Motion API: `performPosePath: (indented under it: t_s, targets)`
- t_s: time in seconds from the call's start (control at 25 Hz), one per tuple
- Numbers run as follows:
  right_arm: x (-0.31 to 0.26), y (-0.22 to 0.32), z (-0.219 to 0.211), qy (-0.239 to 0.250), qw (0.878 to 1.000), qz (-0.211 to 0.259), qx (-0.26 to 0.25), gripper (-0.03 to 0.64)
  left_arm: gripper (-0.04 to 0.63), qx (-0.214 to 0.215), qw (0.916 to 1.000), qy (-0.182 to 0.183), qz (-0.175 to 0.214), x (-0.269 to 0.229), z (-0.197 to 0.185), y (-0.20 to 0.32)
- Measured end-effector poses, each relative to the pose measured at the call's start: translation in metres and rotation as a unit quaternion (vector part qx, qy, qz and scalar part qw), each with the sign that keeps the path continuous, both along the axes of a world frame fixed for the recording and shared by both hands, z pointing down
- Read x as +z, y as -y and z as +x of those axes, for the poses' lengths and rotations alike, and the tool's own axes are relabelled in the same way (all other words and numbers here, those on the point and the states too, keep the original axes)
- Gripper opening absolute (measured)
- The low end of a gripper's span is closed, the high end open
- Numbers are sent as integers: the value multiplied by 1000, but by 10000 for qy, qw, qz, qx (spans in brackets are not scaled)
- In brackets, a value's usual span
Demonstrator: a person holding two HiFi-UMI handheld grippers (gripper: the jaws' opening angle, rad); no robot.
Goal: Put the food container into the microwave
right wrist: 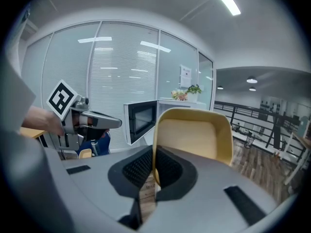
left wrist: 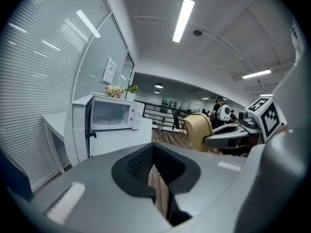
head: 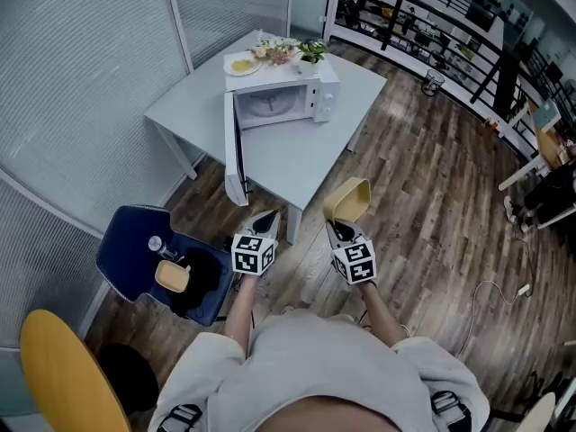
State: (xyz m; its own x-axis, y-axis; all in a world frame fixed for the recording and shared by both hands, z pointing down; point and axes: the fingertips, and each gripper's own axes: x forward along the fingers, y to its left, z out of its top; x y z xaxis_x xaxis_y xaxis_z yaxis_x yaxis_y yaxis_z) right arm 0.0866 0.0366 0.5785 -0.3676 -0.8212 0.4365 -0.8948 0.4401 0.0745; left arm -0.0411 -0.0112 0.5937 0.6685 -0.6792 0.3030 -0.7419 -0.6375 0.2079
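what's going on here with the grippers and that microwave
A person stands back from the table, a gripper in each hand. The right gripper has its fingers clamped on the rim of a yellow food container, held in the air. The left gripper is empty, fingers nearly together. The microwave on the table has its door wide open; the container is not yet inside.

The microwave stood with its mouth open toward me, and the table in front of it was free. Its door stuck out on the left, past the table's near edge, so the way in lay to the right of that door. Between my right claw, gripping the food container, and the table was only wood floor. A loaded blue chair stood off left, clear of that path.
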Motion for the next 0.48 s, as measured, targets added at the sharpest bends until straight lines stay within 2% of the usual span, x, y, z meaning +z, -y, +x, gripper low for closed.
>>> performPosePath:
  t_s: [0.48]
  targets:
    - [20,34,0,17,9998,-179,-15,18,11,124,9999,58,-91,12,7,36]
